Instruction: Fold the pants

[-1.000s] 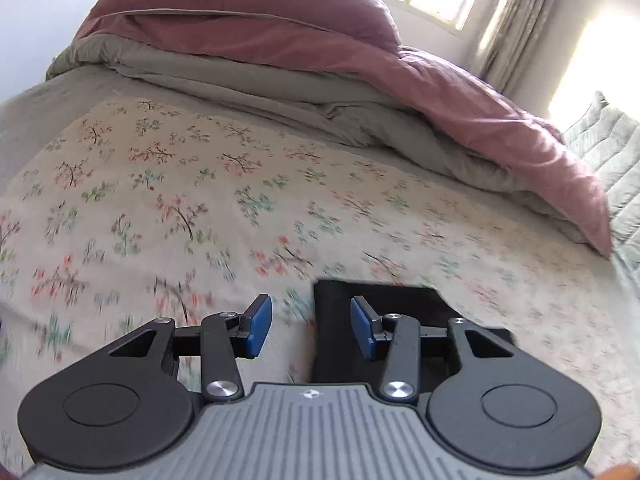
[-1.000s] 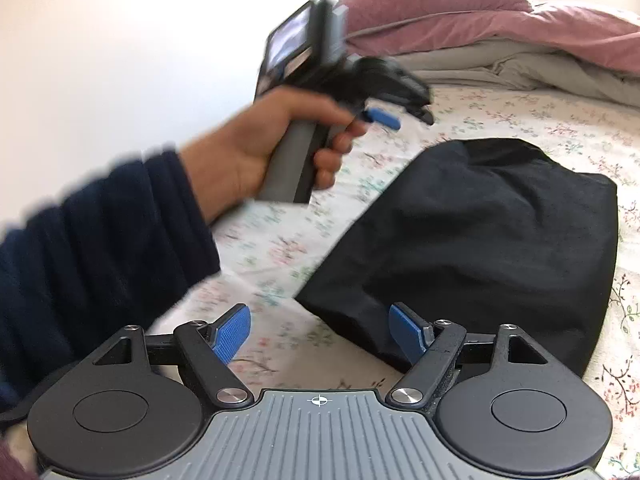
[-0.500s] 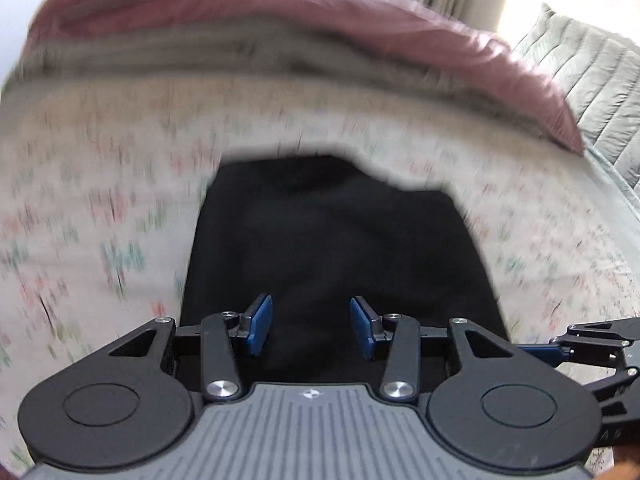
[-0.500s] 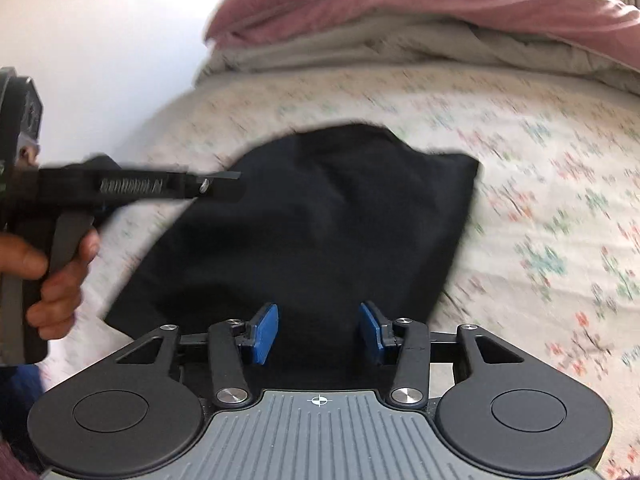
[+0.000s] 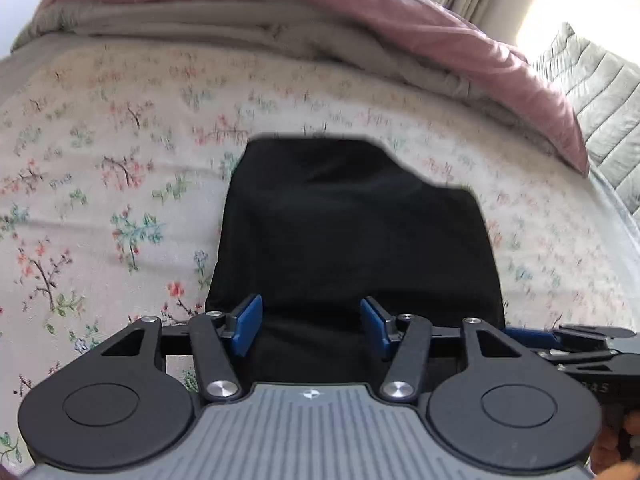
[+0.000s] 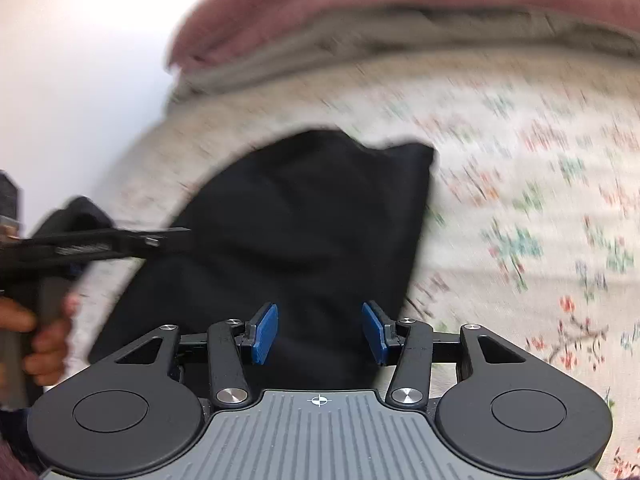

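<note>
- Left wrist view: the pants (image 5: pixel 356 236) lie on the floral sheet (image 5: pixel 120 184) as a folded black block, its long axis running straight away from the camera toward the pink duvet (image 5: pixel 400 28) heaped at the far end. The far edge of the pants is stepped (higher on the left, lower on the right).
- The left gripper (image 5: pixel 311 326) hangs over the pants' near edge, jaws opening; black cloth shows between the blue pads, which do not press on it.
- The right gripper (image 5: pixel 568 340) reaches in level at the pants' near right corner; its grasp cannot be told here.
- Right wrist view (blurred): the pants (image 6: pixel 288 240) slant from lower left up to a far corner at upper right.
- The right gripper (image 6: pixel 319 332) is part-open and widening over the pants' near end, nothing pinched.
- A hand (image 6: pixel 36 332) holds the left gripper (image 6: pixel 120 240), edge-on at the pants' left side.
</note>
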